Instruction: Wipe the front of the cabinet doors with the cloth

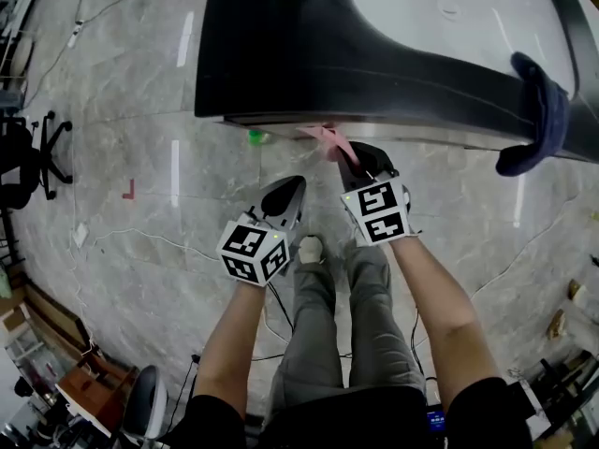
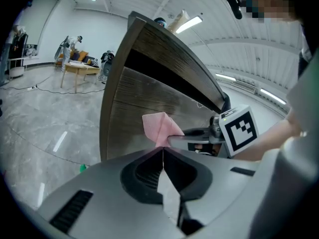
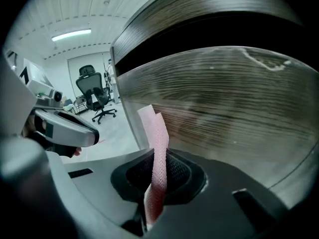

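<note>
Pinching the cloth [image 3: 158, 151], the right gripper [image 3: 157, 185] faces the cabinet door [image 3: 234, 108] ahead (wiping looks hardly begun); left gripper [image 2: 163, 159] closed, empty.

Head view: cabinet [image 1: 309, 73] seen from above, door fronts out of sight, far side cut by top edge. Pink cloth [image 1: 327, 139] mostly hidden behind right claw [image 1: 354, 160]. Right gripper view: cloth's lower end buried between jaws. Small green thing [image 1: 255, 137] on floor [image 1: 140, 110] — too small to identify. At cabinet's corner, dark blue item [image 1: 541, 110] draped — kind unclear.
</note>
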`<state>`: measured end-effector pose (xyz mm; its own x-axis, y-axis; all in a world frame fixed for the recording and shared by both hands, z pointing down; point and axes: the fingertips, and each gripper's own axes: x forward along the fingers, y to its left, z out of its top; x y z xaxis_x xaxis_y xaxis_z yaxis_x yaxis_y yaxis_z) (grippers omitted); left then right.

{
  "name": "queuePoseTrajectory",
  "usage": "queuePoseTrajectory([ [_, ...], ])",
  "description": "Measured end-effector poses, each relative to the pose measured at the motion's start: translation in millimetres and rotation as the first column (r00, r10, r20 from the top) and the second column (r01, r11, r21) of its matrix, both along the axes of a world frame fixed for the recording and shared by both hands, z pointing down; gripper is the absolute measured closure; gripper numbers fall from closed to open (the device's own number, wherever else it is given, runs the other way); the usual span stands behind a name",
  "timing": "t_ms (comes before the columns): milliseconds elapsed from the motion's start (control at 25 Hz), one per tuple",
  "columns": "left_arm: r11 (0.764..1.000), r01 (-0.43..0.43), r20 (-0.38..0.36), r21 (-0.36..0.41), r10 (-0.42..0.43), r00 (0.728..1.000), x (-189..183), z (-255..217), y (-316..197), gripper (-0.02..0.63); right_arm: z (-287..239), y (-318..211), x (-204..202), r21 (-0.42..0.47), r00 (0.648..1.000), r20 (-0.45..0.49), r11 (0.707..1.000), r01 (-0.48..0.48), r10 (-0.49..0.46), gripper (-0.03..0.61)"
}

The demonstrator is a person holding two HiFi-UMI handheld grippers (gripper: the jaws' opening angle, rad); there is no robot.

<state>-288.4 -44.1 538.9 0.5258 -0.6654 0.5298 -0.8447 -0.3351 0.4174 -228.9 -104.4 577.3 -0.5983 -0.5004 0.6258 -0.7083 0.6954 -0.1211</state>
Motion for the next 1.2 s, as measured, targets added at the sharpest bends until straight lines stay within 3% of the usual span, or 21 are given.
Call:
queuePoseTrajectory([
  [320, 0.994, -0.107, -0.001, 0.005, 0.107, 0.994, 61.3, 0.7, -19.3, 0.603, 0.9, -10.8, 81.7, 0.008, 0.989, -0.005, 0.989, -0.145, 0.145, 0.537],
  [800, 0.978, -0.209, -0.019, 0.010, 0.209, 0.978, 141.4, 6.8, -32.1, 0.603, 9.5, -15.7, 191.3, 0.012, 0.946, -0.043, 0.947, -0.322, 0.322, 0.537],
  [1000, 0.976, -0.216, -0.023, 0.015, 0.217, 0.976, 155.9, 7.0, -34.8, 0.603, 11.6, -7.1, 215.6, -0.012, 0.919, -0.037, 0.919, -0.394, 0.393, 0.537],
  [1200, 0.982, -0.187, -0.032, 0.010, 0.188, 0.982, 144.7, 7.3, -27.6, 0.603, -2.6, 14.8, 216.4, -0.021, 0.900, 0.005, 0.900, -0.436, 0.436, 0.537],
])
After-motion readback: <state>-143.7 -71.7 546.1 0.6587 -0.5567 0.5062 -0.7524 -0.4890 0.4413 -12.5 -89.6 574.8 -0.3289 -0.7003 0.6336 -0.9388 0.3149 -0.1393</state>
